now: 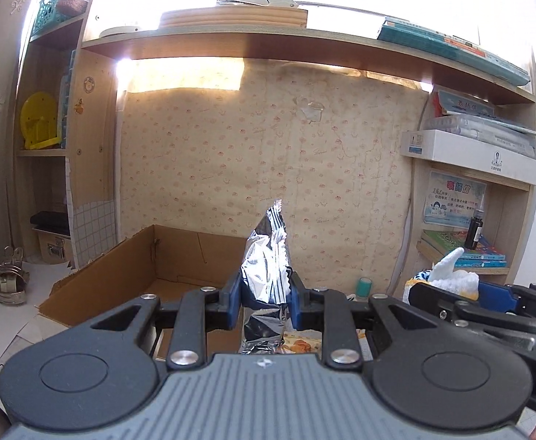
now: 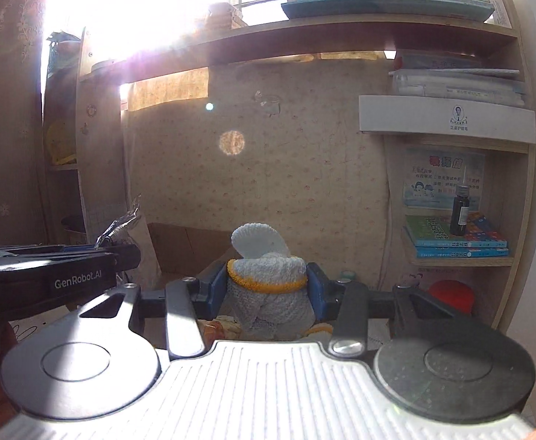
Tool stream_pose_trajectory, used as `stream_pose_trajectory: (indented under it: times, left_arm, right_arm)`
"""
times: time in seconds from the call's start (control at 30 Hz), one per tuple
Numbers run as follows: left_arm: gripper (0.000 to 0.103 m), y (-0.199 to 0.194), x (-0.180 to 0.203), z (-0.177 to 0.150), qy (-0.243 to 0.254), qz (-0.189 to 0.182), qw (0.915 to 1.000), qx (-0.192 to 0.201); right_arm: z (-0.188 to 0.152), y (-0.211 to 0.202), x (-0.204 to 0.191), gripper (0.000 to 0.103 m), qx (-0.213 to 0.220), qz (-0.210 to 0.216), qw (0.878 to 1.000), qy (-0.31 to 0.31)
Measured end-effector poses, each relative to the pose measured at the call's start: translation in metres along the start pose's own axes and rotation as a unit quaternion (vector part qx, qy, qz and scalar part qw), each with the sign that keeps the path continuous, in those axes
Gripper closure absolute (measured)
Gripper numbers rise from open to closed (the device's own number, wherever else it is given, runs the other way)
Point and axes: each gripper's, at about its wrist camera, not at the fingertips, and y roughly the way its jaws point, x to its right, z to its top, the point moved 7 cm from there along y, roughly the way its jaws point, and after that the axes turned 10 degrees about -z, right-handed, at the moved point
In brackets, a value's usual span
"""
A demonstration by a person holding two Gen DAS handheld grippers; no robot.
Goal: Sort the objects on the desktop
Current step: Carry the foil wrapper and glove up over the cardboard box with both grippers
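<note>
At the far left of the left wrist view a cluster of metal clips [image 1: 0, 275] lies on white paper, and beside it the side shelf unit holds a yellow plastic wheel [image 1: 40, 121] on its middle level and a teal basket [image 1: 53, 7] at the top. Next comes an open cardboard box [image 1: 139, 267] standing against the patterned backboard [image 1: 268, 154], its near flap folded down toward the desk. Just right of the box, the left gripper [image 1: 266, 297] is clamped on a silver foil snack bag [image 1: 268, 267], its blue pads pressing the bag from both sides while the crimped top sticks up above them; the bag hangs in front of the box's right end, raised off the desk. Further right a small green-capped item [image 1: 363, 286] stands at the foot of the backboard. Right again, the right gripper [image 2: 268, 288] squeezes a knitted toy [image 2: 268, 275], pale grey-white with a yellow band, which fills the gap between its blue pads and pokes a rounded white piece up above them; in the left view this toy shows at the right edge, level with the foil bag and apart from it. At the far right, the shelf nook holds a dark bottle [image 2: 460, 212] standing on stacked books [image 2: 458, 244], with a white box [image 2: 447, 119] on the shelf above.
</note>
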Motion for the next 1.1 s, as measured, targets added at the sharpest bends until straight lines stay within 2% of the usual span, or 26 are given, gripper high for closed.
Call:
stream_pose_trajectory:
  times: [0.43, 1.1]
  left_arm:
    - [0.076, -0.012, -0.060, 0.008, -0.018, 0.053, 0.9984, 0.011]
    - [0.076, -0.004, -0.123, 0.002, -0.036, 0.087, 0.9956, -0.001]
  right_arm:
    - [0.013, 0.016, -0.064, 0.058, 0.001, 0.052, 0.998, -0.020]
    - [0.017, 0.052, -0.125, 0.058, -0.016, 0.089, 0.995, -0.041]
